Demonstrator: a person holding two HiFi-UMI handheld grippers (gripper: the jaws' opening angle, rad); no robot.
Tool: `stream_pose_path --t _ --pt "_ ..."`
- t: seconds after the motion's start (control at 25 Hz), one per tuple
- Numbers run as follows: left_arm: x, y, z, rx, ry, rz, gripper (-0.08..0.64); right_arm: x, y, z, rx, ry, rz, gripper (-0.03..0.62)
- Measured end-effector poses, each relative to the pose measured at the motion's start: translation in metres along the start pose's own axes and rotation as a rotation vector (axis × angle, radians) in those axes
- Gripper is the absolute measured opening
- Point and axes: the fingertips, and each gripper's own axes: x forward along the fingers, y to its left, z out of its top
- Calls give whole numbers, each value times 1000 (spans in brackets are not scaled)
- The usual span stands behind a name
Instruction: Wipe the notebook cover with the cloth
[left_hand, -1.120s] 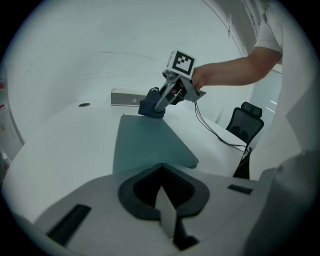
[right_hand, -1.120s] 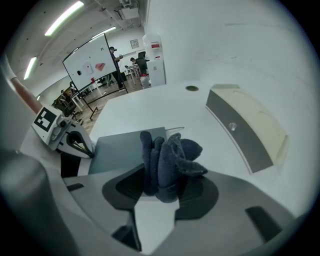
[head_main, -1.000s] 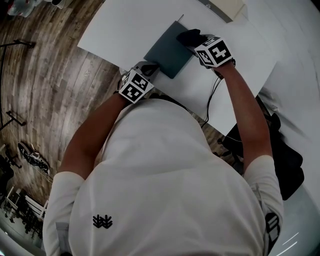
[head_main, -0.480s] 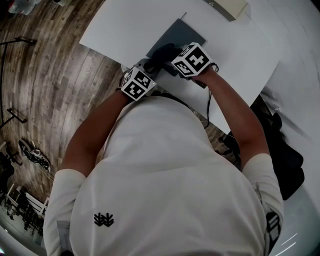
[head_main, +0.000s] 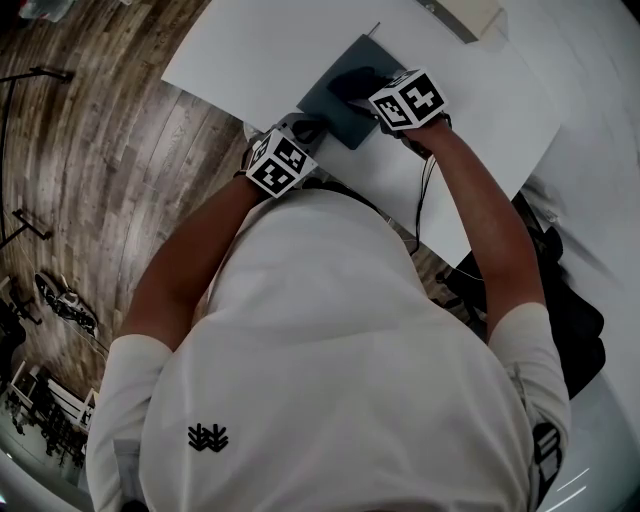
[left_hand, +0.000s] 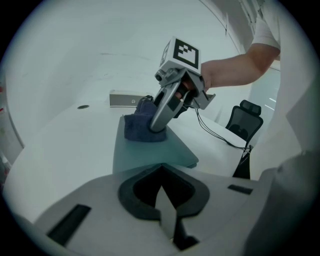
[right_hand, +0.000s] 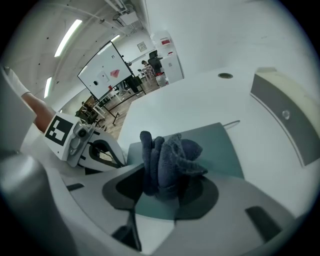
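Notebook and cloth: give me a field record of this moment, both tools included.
notebook: grey-teal, closed, flat on the white table
cloth: dark blue, bunched, resting on the notebook cover
right tool: shut on the cloth, tilted, pressing it onto the cover
left tool: jaws together, tip at the notebook's near edge; nothing seen between them

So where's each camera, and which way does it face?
Head view: on the person's head, facing steeply down at notebook and table; shirt, both arms show.
Left gripper view: on the left gripper, looking along its fingers over the notebook at the right gripper and forearm.
Right gripper view: on the right gripper, looking past its gripped cloth toward the left gripper.
Both gripper views share notebook and cloth.
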Motion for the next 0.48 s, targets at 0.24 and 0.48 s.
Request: stream_pose_path --t 0.24,0.48 --pt "-1 0 0 -3 5 -9 6 -21 -50 4 21 0 -103 167" --pt "-1 1 1 1 3 -11 6 -40 -95 8 54 -10 -199 167"
